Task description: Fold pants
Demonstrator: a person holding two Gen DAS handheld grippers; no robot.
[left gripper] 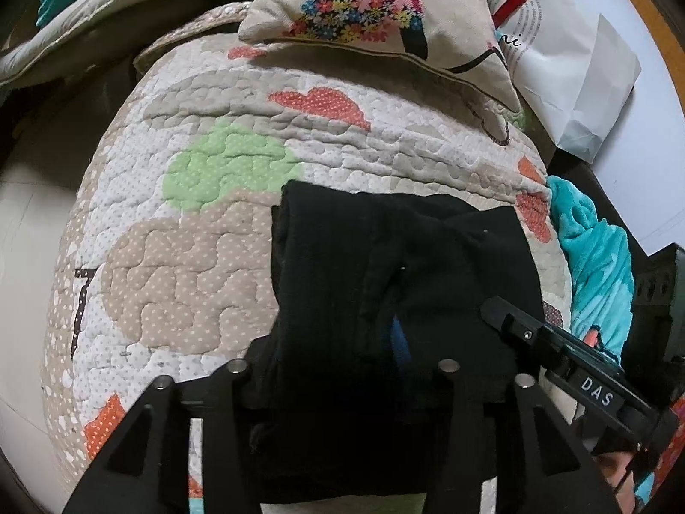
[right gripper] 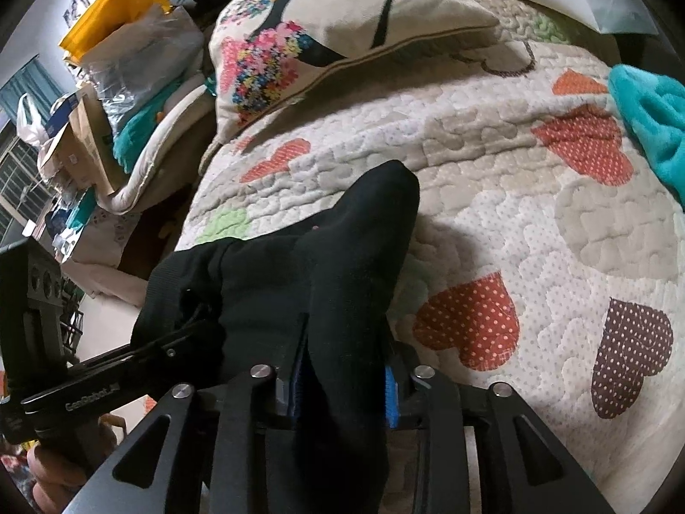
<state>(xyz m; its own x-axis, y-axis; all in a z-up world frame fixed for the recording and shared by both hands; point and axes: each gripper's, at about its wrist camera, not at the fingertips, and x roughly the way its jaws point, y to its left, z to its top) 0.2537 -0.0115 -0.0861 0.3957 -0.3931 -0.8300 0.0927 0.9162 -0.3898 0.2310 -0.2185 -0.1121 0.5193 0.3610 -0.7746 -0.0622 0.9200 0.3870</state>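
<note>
Black pants [left gripper: 385, 282] on quilt [left gripper: 205, 222], held by both grippers.
Right gripper [right gripper: 342, 389] clenches a raised fold; left gripper [left gripper: 342, 389] clamps the 6 o'clock edge. Pillow [left gripper: 376, 21] at 12 o'clock.

A home bedroom — quilted heart-patterned bedspread [right gripper: 492, 162], floral cushion [right gripper: 342, 30], bags [right gripper: 128, 43] piled alongside.

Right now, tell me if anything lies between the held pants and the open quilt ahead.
Nothing visible does. Both grippers, left and right, grip the black pants; the quilt ahead is bare up to the pillow.
</note>
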